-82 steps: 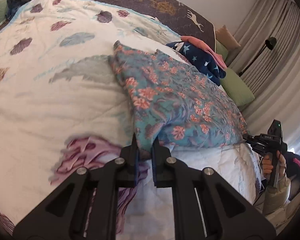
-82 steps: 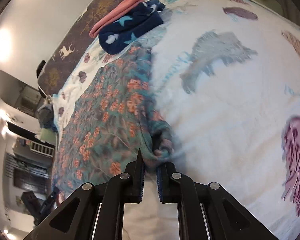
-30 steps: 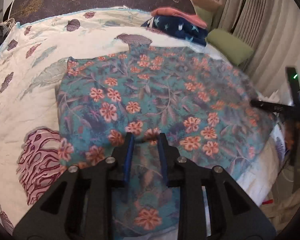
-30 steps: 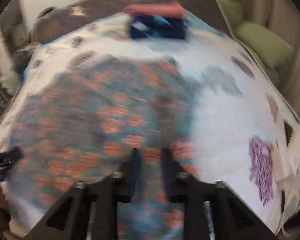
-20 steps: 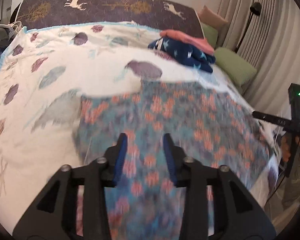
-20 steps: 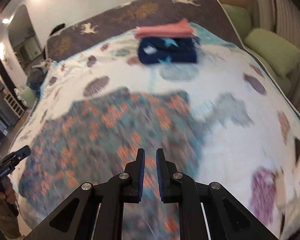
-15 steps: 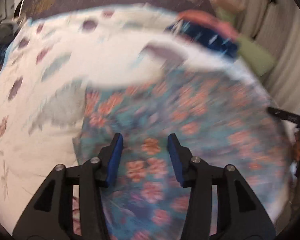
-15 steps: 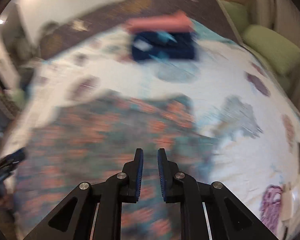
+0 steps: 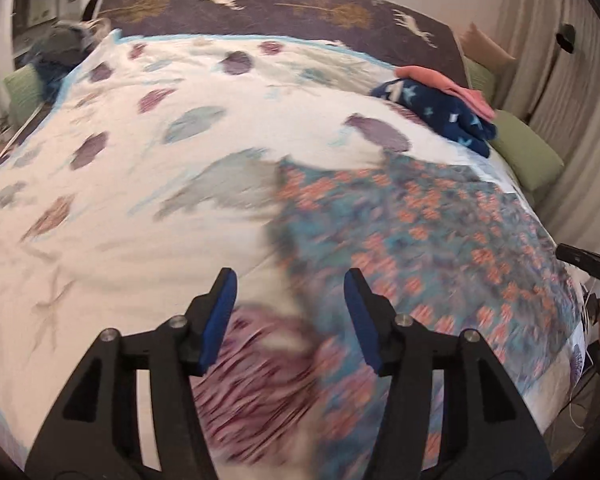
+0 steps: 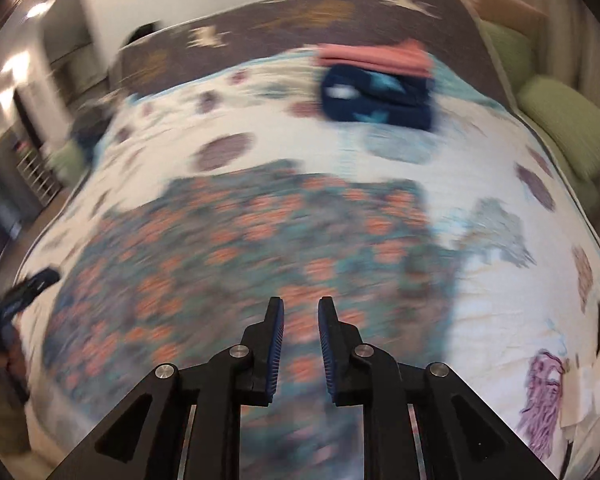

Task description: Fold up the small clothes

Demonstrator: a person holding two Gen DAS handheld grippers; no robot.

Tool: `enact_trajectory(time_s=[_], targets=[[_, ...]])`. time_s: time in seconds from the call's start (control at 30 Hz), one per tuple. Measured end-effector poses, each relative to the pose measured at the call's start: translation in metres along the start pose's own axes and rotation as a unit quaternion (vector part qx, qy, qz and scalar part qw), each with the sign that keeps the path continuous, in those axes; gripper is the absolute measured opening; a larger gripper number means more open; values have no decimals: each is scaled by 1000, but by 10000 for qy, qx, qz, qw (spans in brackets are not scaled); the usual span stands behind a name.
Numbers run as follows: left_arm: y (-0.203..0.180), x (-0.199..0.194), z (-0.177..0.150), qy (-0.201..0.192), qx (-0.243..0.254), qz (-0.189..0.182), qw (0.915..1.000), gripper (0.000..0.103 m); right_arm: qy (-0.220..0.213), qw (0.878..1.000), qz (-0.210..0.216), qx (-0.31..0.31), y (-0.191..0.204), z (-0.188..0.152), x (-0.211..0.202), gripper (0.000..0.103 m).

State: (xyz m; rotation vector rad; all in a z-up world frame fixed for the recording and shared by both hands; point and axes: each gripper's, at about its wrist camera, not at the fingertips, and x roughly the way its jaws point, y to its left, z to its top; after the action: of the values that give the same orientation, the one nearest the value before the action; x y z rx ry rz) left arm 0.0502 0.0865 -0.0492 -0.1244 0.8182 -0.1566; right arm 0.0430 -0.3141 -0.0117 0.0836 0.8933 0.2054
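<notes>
A teal garment with orange flowers (image 9: 420,240) lies spread flat on the bed, blurred by motion in both views. In the left wrist view my left gripper (image 9: 288,288) hovers over the garment's left edge, jaws wide and still opening, nothing held between them. In the right wrist view the same floral garment (image 10: 260,240) fills the middle, and my right gripper (image 10: 300,324) is above its near part, jaws a narrow gap apart and opening, with no cloth pinched. The right gripper also shows at the right edge of the left view as a black tool (image 9: 588,260).
A folded stack, navy star-print cloth (image 9: 440,112) under a pink piece (image 9: 448,84), sits near the headboard (image 9: 260,4). Green pillows (image 9: 524,152) line the bed's right side. The white quilt (image 9: 120,168) with feather prints stretches to the left.
Both grippers let go of the floral garment and lifted off it; the left jaws spread wide, the right ones parted a little. The left view swung towards the garment's left edge.
</notes>
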Motion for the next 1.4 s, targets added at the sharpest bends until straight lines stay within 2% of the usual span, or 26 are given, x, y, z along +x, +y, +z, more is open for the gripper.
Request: enact_trajectory(time_s=[0.03,0.13,0.17,0.23,0.4,0.47,0.6,0.87,1.07,1.2,1.4], targets=[[7,-4,-5,10,-92,5,10000,57,-2,9997,126,-187,14,-3,-4,22],[21,-12,-14,28,-358,-8,9994,57,10,9949,530,-860,66,-17,-11,34],[22,-15,-16,38,-406,-33,9992,57,39,9905,688,-1193,90,-26,-12,39],[19,-24,-19,-1,-341,-102,9994,57,29,9815,837,-1721,127,-41,-14,42],[11,-40,-24,-72,-107,-123,9998,60,-182,9455,762,-3159,207,-88,-13,50],[12,-44,-26,-97,-93,-149,9998,60,-193,9352,722,-3462,224,-102,-11,52],[19,-50,-30,-120,-127,-160,9997,60,-192,9243,624,-3761,246,-120,-7,53],[45,-54,-38,-154,-534,-204,9982,60,-417,9165,368,-3963,265,-122,-2,53],[66,-55,-45,-139,-781,-250,9965,60,-664,8953,4,-4405,290,-138,7,55],[75,-58,-48,-166,-887,-308,9954,60,-799,8811,-253,-4654,305,-146,18,60],[83,-59,-49,-163,-928,-333,9950,60,-1045,8781,-608,-4629,322,-145,36,60]])
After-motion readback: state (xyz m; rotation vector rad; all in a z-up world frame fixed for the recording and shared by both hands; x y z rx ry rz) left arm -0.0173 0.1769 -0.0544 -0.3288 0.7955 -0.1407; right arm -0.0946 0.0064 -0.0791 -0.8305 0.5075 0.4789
